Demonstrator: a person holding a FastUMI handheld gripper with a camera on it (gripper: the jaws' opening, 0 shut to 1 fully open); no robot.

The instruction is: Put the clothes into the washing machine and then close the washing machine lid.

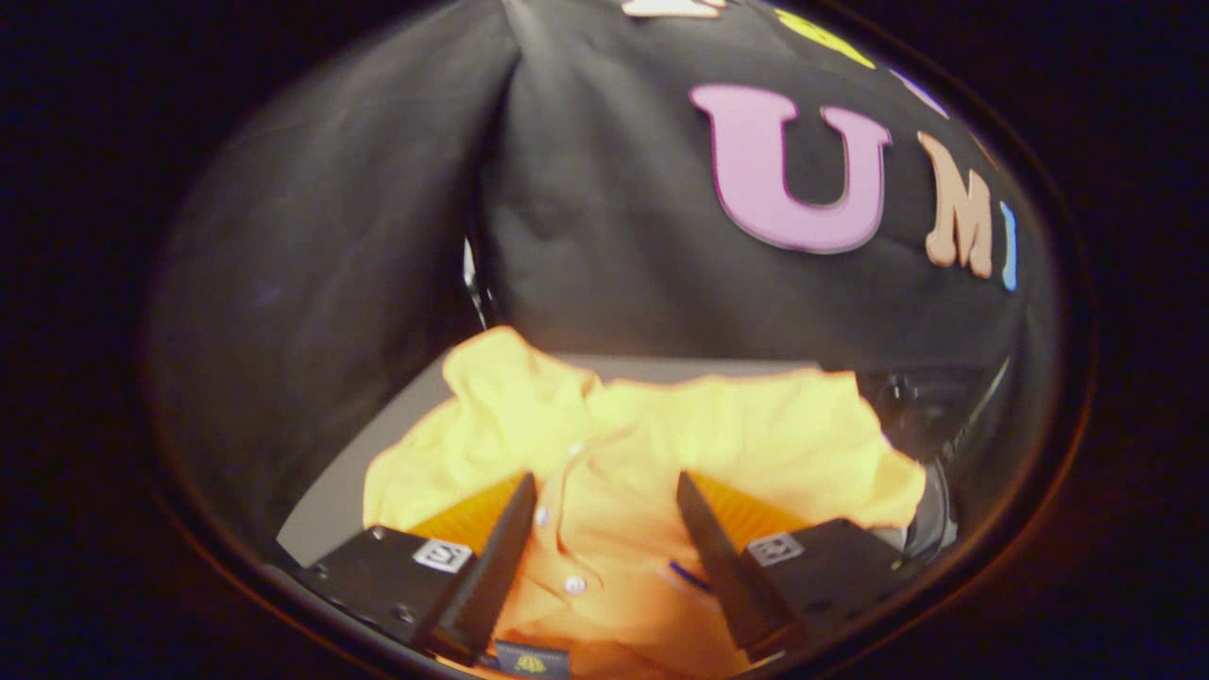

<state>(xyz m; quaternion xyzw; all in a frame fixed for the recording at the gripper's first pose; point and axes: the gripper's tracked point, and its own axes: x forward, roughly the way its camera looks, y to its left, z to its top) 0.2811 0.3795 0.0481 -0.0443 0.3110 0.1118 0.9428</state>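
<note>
An orange-yellow button-up shirt (661, 444) bunches up between and just ahead of my fingers, its button placket running down the gap. My gripper (604, 501) is shut on the shirt, both fingers pressing into the cloth from either side. The shirt spreads wide beyond the fingertips and hides most of the surface under it. To the right of the shirt, the dark opening and rim of the washing machine (921, 416) peek out; the shirt's right edge hangs over it. I cannot make out the lid.
A grey tabletop (331, 510) shows to the left of the shirt and as a thin strip behind it. The black cloth wall (378, 236) hangs close behind the table.
</note>
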